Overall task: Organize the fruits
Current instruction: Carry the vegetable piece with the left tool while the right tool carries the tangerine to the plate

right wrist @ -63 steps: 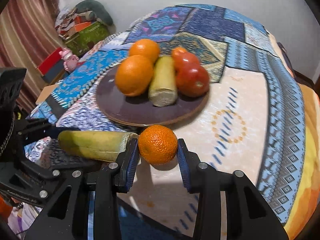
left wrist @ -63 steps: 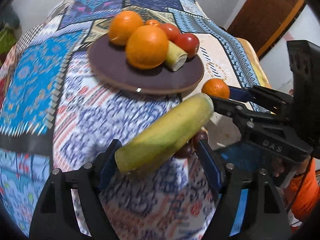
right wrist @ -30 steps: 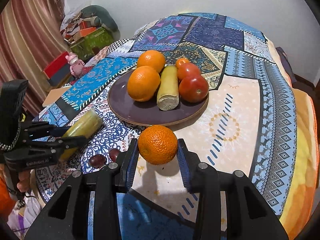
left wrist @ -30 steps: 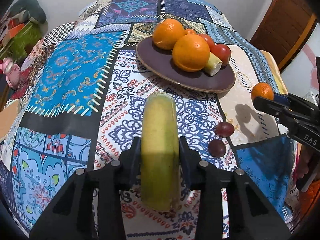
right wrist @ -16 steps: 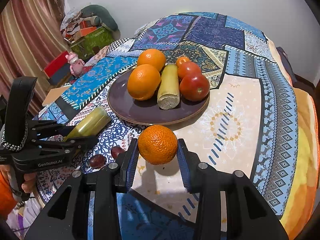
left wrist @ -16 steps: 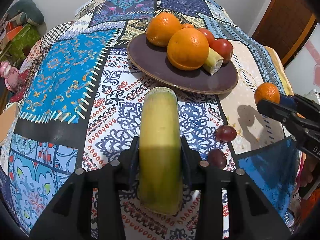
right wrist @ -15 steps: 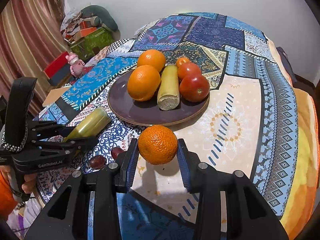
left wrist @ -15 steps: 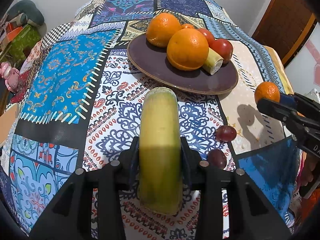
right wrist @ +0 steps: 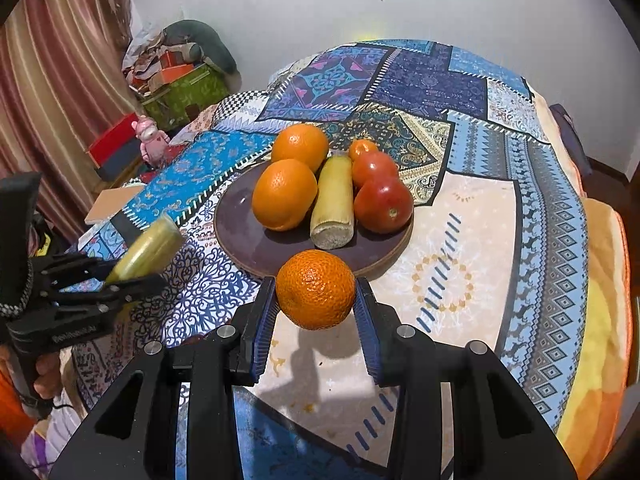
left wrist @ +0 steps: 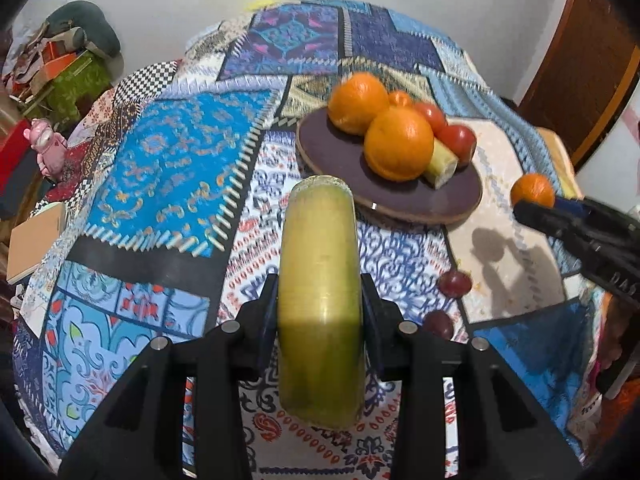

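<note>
Fruit is clamped in both tools, clear of the patchwork tablecloth (left wrist: 168, 168). At the bottom centre of the left wrist view, the left gripper (left wrist: 320, 320) has its black jaws pressed on the flanks of a long yellow-green cut stalk (left wrist: 320, 280), which juts forward towards the middle of the frame. At the bottom centre of the right wrist view, the right gripper (right wrist: 316, 308) squeezes a small round orange tangerine (right wrist: 315, 294) between its blue pads.

Just beyond the left gripper, lower right of centre in its view, two dark red grapes (left wrist: 454, 283) lie loose on the cloth. Farther off, upper right of centre, sits the round dark brown plate (left wrist: 340, 156), already holding two large oranges (left wrist: 398, 148), a shorter cut stalk (left wrist: 440, 162), two red tomatoes (left wrist: 456, 140) and a small tangerine at the back.

The plate looks crowded, with bare space only on its near and left parts. Set down carelessly, the round tangerine could roll off the low rim, or nudge the piled oranges loose. The long stalk is gripped near its rear end, so it may pivot in the jaws or sweep into fruit on the way in. Both tools heading for the same gap could collide. The grapes could roll if brushed.
</note>
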{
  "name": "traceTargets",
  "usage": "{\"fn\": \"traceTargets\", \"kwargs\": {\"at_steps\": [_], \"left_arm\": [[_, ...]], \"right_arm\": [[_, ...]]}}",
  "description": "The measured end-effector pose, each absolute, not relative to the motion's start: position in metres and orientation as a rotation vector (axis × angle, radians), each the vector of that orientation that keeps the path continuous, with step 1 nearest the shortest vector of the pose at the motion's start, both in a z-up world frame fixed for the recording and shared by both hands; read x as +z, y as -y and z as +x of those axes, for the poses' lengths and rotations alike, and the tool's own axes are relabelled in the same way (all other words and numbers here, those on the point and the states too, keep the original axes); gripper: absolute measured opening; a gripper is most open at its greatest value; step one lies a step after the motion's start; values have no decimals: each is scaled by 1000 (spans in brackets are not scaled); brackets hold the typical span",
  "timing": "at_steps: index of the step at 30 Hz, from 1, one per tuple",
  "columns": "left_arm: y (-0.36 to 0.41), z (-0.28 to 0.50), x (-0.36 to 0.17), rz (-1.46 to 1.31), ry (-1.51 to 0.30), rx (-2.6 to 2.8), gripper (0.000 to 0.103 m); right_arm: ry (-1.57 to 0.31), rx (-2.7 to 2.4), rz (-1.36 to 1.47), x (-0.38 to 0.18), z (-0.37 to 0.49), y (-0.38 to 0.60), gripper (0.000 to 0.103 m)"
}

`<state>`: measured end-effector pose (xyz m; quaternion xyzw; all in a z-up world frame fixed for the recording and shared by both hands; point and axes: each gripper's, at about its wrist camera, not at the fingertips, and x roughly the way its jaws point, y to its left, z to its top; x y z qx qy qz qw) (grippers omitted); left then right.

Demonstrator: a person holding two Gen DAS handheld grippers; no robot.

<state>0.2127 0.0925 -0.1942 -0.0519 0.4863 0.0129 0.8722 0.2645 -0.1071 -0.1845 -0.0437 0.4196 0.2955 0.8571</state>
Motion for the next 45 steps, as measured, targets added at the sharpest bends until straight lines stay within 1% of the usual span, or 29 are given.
{"fn": "traceTargets", "kwargs": {"at_steps": [7, 13, 22, 29, 45], "left_arm": [[-94, 234, -168, -135, -954, 12, 38], [-96, 266, -165, -178, -948, -7, 38], [-98, 317, -182, -207, -973, 24, 38], [-99, 340, -196, -219, -992, 44, 38], [-104, 352, -213, -242, -1013, 77, 38]], "right_arm": [[-859, 626, -107, -176, 271, 100, 35], [-836, 630, -119, -171, 286, 89, 35], [-823, 608, -115, -174, 317, 76, 35], [-832, 581, -126, -181, 342, 70, 35], [-854, 590, -123, -195, 355, 63, 36]]}}
